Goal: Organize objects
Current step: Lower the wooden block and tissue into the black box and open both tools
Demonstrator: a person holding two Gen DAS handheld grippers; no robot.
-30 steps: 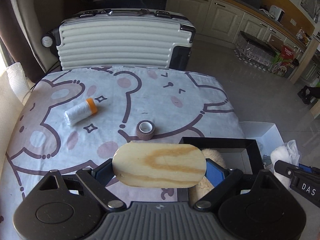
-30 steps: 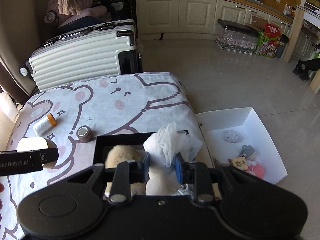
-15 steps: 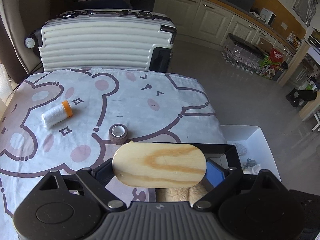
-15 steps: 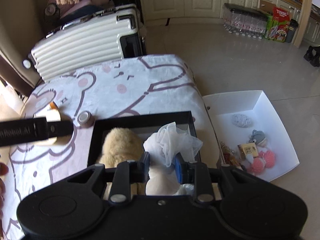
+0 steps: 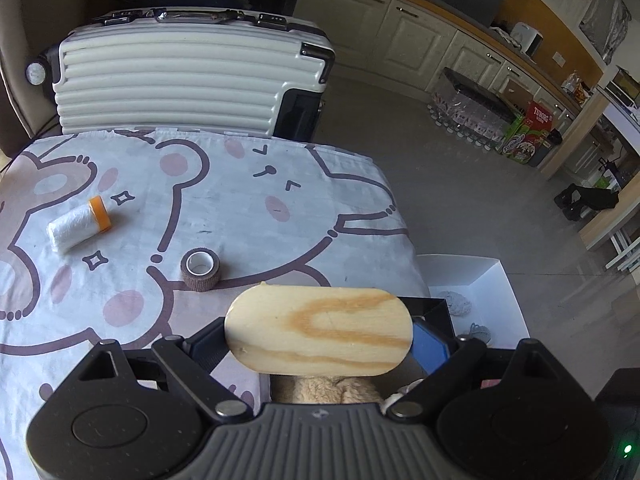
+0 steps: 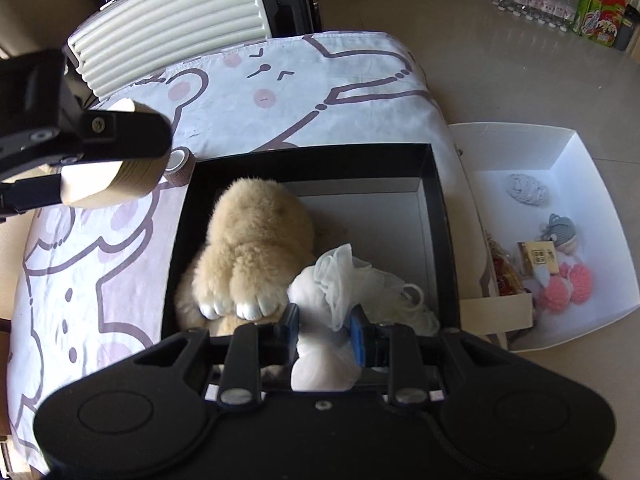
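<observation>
**Soft bundle over the box, stiff wood on the left**

My right gripper (image 6: 323,326) pinched a white mesh cloth bundle (image 6: 336,280) above the black box (image 6: 440,216); light, squashy, best taken mid-bulk. My left gripper (image 5: 318,338) clamped a rigid oval wooden block (image 5: 318,334) by its ends.

Wooden block (image 5: 318,334): pale, smooth, visible grain. Plush toy (image 6: 256,248): fluffy tan pile. White cloth (image 6: 340,284): thin, gauzy. Black box (image 6: 438,216): matt card. Tablecloth (image 5: 240,200): printed fabric. Suitcase (image 5: 180,88): ribbed glossy plastic. Tape roll (image 5: 201,269): brown, crepe-textured.
</observation>
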